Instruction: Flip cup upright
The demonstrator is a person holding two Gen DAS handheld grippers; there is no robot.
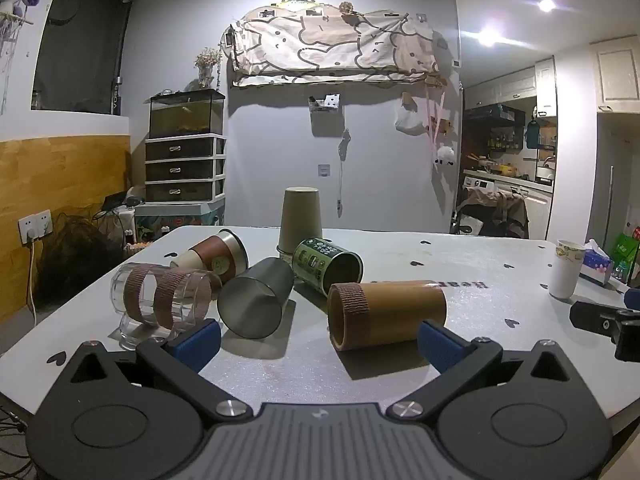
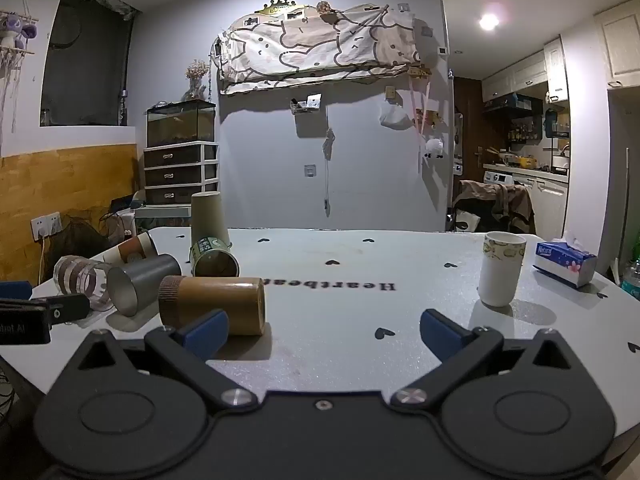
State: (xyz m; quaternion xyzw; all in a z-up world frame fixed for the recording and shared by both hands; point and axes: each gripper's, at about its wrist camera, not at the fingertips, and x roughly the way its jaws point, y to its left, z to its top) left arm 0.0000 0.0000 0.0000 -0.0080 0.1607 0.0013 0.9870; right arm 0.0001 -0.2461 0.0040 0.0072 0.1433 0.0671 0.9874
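Observation:
Several cups lie on their sides on the white table [image 1: 460,264]: a brown cylinder cup [image 1: 386,314] with a fabric band, a grey metal cup [image 1: 256,300], a green printed cup [image 1: 326,266], a clear glass cup [image 1: 160,300] with two brown bands, and a brown-sleeved cup [image 1: 218,258]. A tan paper cup [image 1: 300,220] stands upside down behind them. My left gripper [image 1: 318,344] is open, just in front of the brown cup [image 2: 212,304]. My right gripper [image 2: 324,334] is open and empty over bare table. A white paper cup [image 2: 500,268] stands upright to its right.
A blue tissue box [image 2: 564,262] lies at the table's right edge beyond the white cup. The right gripper's body [image 1: 608,322] shows at the right of the left wrist view. Drawers and a fish tank [image 1: 186,114] stand behind the table.

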